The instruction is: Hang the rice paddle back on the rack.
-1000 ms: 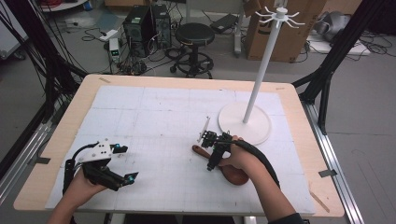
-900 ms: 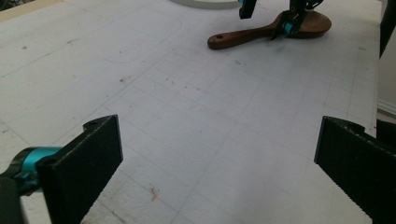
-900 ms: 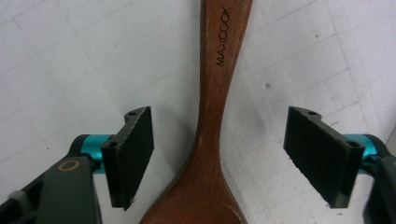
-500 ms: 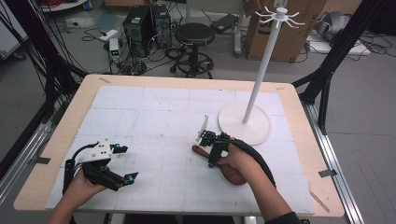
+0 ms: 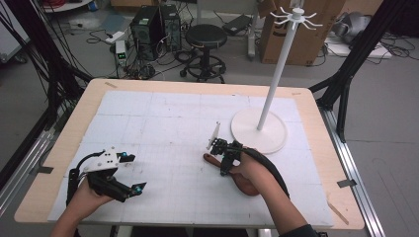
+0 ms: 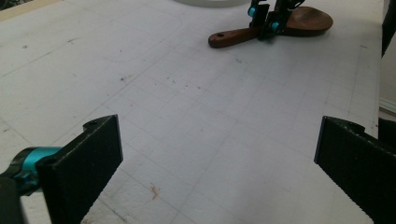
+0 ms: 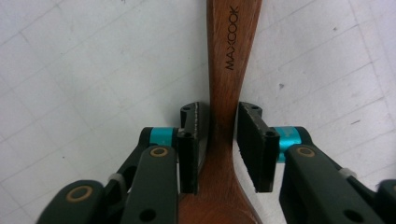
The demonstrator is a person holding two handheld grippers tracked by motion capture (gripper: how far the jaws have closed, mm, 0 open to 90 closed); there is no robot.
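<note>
Toward the right half of the table (image 5: 64, 148), short of its near edge, a wooden spoon (image 5: 242, 180) lies flat on the white gridded mat (image 5: 163, 123). Its handle points toward the table's middle and its bowl lies toward the near right corner, partly under the person's right hand (image 5: 254, 173). The right gripper (image 7: 219, 140) straddles the narrow neck of the spoon where handle widens into bowl; its jaws stand on either side of the wood, the left one touching or nearly so, the right with a thin gap, so they appear to be closing but not yet clamped.

The left gripper (image 6: 219, 154) rests well apart near the near left corner, jaws spread wide over bare mat and holding nothing.

The main risk is in the grip point. The neck tapers, so as the jaws squeeze, the wood may slide toward the thinner handle and slip out, or twist between the flat pads. Since one jaw seems to meet the wood first, it could push the spoon sideways across the mat before the other arrives. The heavier bowl sits behind the jaws, so a lift may let the spoon droop at that end and pivot. The white stand (image 5: 259, 131) rises just beyond, toward the far right corner, and a swinging handle could knock its base.
</note>
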